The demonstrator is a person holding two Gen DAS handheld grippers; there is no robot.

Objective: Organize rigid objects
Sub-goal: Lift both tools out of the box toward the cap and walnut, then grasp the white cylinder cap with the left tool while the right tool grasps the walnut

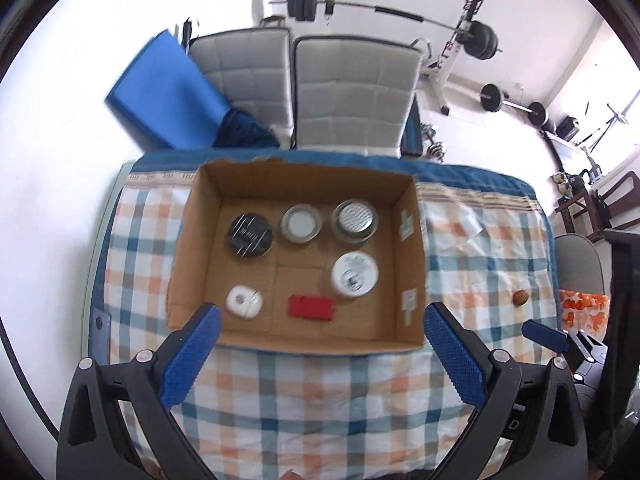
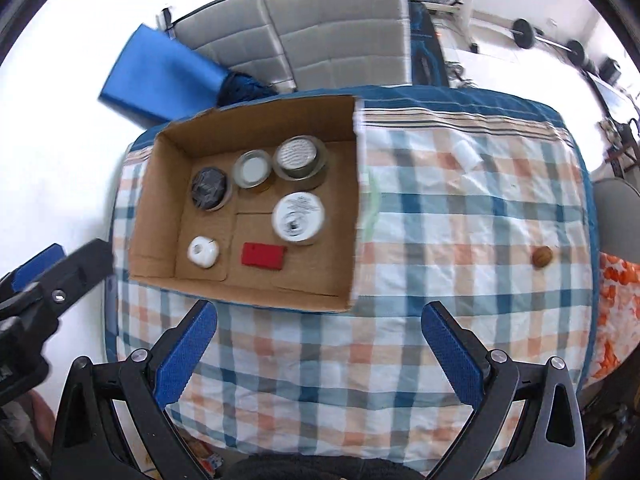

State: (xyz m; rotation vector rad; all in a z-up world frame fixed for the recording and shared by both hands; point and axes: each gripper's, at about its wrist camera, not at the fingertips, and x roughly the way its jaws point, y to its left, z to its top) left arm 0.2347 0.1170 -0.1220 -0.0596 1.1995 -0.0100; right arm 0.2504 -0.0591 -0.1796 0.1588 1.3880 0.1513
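Observation:
An open cardboard box sits on the checked tablecloth. Inside are a black round tin, a white-lidded jar, a silver-lidded jar, a white round tub, a small white holder and a red flat block. A white bottle and a brown walnut-like ball lie on the cloth to the box's right. My left gripper is open above the box's near edge. My right gripper is open, empty, near the box's front right corner.
Two grey padded chairs and a blue mat stand behind the table. Barbells and a rack are at the back. An orange-patterned cloth lies beyond the table's right edge. The table edge drops off at left.

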